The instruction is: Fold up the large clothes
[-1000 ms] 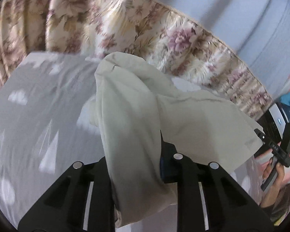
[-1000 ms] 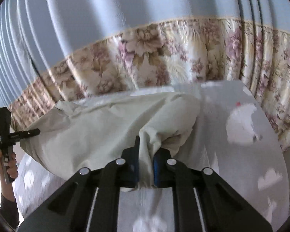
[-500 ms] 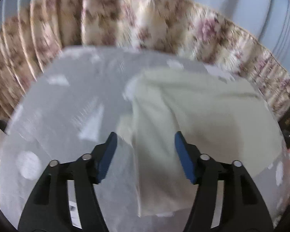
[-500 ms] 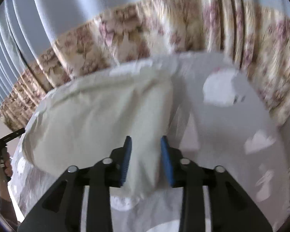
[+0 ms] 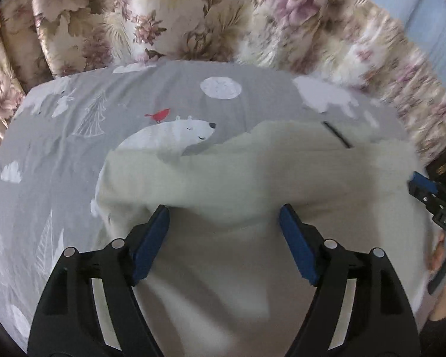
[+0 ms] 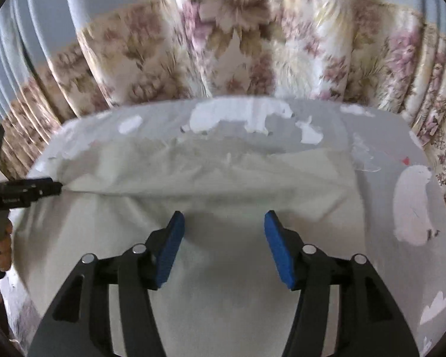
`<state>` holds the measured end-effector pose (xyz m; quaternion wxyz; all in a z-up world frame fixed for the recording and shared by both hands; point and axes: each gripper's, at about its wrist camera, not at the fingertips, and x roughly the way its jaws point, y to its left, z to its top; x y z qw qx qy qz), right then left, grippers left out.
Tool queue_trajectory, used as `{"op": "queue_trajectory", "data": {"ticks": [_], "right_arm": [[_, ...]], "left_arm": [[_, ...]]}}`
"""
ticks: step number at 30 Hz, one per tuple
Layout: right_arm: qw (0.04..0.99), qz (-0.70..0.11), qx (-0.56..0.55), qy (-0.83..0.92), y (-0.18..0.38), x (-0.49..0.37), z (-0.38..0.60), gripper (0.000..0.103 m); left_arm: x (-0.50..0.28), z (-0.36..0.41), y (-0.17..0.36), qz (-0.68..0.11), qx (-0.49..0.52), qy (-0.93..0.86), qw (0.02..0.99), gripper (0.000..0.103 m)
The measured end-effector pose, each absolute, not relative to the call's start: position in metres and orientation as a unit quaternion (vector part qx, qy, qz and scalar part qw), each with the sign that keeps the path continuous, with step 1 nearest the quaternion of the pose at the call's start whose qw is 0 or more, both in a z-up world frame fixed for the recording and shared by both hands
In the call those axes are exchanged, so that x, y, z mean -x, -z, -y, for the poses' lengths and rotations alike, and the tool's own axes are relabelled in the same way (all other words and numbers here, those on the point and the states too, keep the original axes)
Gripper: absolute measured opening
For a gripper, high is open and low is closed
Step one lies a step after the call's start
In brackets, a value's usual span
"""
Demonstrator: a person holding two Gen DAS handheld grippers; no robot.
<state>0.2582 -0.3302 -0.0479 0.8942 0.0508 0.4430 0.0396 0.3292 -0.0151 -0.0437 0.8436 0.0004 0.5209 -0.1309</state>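
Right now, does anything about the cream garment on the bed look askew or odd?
Slightly: the cream garment lies on the grey bedsheet with a rumpled, uneven far edge. Both tools are opening, nothing pinched. No damage visible.

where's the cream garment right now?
The cream garment lies spread on the grey polar-bear bedsheet, below and ahead of both opening grippers, left gripper and right gripper, neither pinching it; its far edge nears the floral curtain.

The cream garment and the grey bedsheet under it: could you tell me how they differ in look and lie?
The cream garment is plain, while the bedsheet is grey and printed with polar bears, trees and clouds. The garment lies folded over, with a raised fold edge across it; the bedsheet lies spread almost flat. The garment covers only part of the bedsheet. Both are soft cloth.
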Motion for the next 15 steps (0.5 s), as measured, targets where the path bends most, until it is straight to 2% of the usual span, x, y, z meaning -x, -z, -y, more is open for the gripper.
{"op": "queue_trajectory", "data": {"ticks": [2, 3, 4, 5, 7, 9, 15], "right_arm": [[0.886, -0.459, -0.056, -0.04, 0.06, -0.267, 0.329, 0.053], [0.883, -0.464, -0.061, -0.046, 0.065, -0.27, 0.328, 0.037], [0.881, -0.466, -0.062, -0.05, 0.067, -0.272, 0.327, 0.026], [0.882, -0.465, -0.056, -0.046, 0.069, -0.273, 0.325, 0.006], [0.892, -0.449, -0.039, -0.033, 0.065, -0.274, 0.322, 0.001], [0.902, -0.43, -0.018, -0.009, 0.057, -0.276, 0.32, 0.0], [0.908, -0.406, 0.049, 0.088, 0.051, -0.296, 0.322, 0.0]], "left_arm": [[-0.336, 0.021, 0.047, -0.522, -0.011, 0.132, 0.842, 0.057], [-0.341, 0.025, 0.051, -0.529, -0.013, 0.136, 0.838, 0.04], [-0.343, 0.025, 0.052, -0.531, -0.011, 0.139, 0.836, 0.027], [-0.346, 0.027, 0.053, -0.532, -0.011, 0.141, 0.835, 0.021], [-0.351, 0.034, 0.051, -0.524, -0.021, 0.14, 0.84, 0.009], [-0.353, 0.043, 0.045, -0.501, -0.054, 0.13, 0.854, 0.005], [-0.374, 0.042, 0.04, -0.47, -0.06, 0.1, 0.875, 0.007]]}}
